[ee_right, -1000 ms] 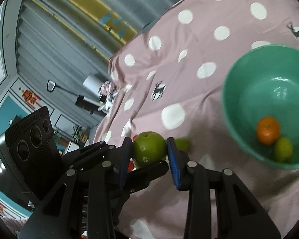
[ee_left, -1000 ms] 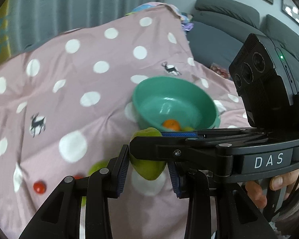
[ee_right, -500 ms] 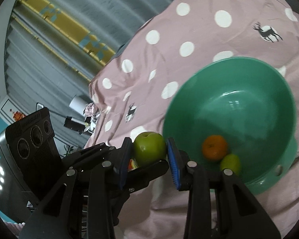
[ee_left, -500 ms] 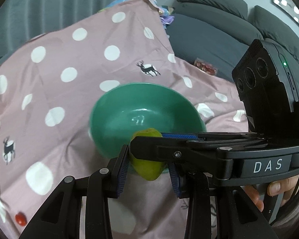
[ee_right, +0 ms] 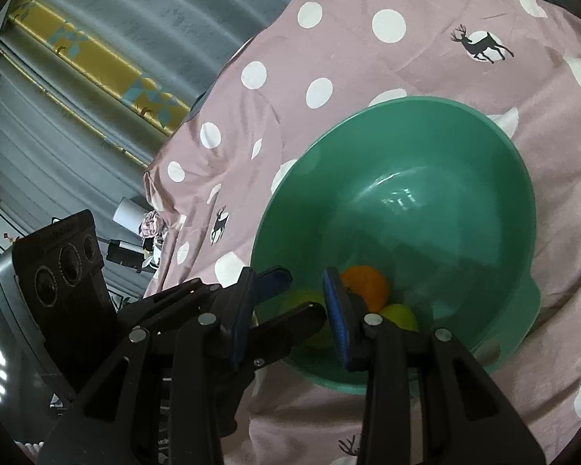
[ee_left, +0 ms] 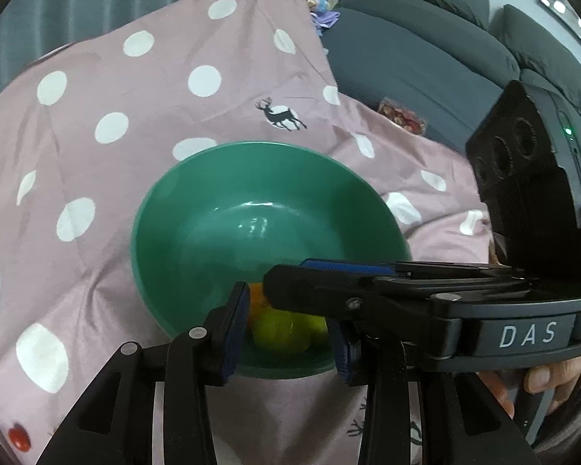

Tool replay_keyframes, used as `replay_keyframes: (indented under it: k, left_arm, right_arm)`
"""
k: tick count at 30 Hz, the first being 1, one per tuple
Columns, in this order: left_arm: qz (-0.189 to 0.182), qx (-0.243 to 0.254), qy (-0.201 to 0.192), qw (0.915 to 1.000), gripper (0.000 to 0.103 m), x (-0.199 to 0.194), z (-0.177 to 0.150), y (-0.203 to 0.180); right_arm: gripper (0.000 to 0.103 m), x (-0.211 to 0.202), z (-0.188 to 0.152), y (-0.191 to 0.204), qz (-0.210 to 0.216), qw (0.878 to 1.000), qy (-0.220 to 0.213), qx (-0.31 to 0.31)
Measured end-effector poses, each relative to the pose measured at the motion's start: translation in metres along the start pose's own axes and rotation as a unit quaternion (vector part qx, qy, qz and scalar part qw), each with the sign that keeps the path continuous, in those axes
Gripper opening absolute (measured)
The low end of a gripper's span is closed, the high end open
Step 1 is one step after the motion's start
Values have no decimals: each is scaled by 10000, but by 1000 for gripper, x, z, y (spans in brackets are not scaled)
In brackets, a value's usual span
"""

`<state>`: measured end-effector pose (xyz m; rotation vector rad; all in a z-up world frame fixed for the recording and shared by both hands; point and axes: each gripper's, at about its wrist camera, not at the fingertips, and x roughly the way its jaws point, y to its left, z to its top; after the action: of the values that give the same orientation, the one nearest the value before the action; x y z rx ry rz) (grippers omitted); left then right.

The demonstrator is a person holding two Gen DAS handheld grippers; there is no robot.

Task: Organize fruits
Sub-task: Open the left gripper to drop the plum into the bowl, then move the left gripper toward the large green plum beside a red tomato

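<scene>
A green bowl point(ee_left: 213, 232) point(ee_right: 445, 193) stands on a pink dotted cloth point(ee_left: 116, 116). In it lie an orange point(ee_right: 366, 286) point(ee_left: 256, 298) and a small lime point(ee_right: 401, 316). My left gripper point(ee_left: 288, 321) and right gripper point(ee_right: 288, 302) hang crossed over the bowl's near side. A green apple point(ee_left: 279, 335) point(ee_right: 304, 300) shows blurred and low in the gap between the pads, inside the bowl, and no pad presses on it. One of the right gripper's fingers point(ee_left: 329, 294) crosses the left wrist view and hides the apple's top. Both grippers stand slightly open.
A small red fruit point(ee_left: 18, 436) lies on the cloth at the lower left. A grey sofa point(ee_left: 426, 58) stands behind the cloth's right edge. A person's hand point(ee_left: 542, 379) holds the right gripper's handle. Grey curtains point(ee_right: 97, 77) hang at the back.
Both grippers have moved from the bare cloth to over the bowl and sunk a little. The apple, held tight between the pads before, now sits lower and looks smaller, inside the bowl.
</scene>
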<state>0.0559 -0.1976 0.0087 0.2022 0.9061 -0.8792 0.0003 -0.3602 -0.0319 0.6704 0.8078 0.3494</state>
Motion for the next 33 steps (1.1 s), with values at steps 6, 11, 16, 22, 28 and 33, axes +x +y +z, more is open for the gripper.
replay_keyframes:
  k: [6, 11, 16, 22, 28, 33]
  left_arm:
    - [397, -8, -125, 9991, 76, -16, -8, 8]
    - [521, -231, -240, 9981, 88, -39, -24, 20]
    - [785, -579, -359, 9946, 89, -69, -49, 45]
    - [1257, -1365, -534, 9812, 89, -114, -94, 95]
    - [1550, -2171, -514, 9624, 89, -141, -149, 135]
    - [1562, -2455, -472, 9556, 89, -148, -184, 144]
  right_arm:
    - [64, -12, -3, 3, -271, 9992, -254, -129]
    - [70, -30, -10, 7, -402, 9980, -454, -195]
    - [76, -44, -17, 21, -343, 9969, -631, -317]
    - [79, -46, -32, 47, -320, 9949, -576, -767]
    - [79, -27, -52, 78, -343, 9880, -186, -1495]
    - [79, 1, -74, 100, -375, 9765, 276, -2104]
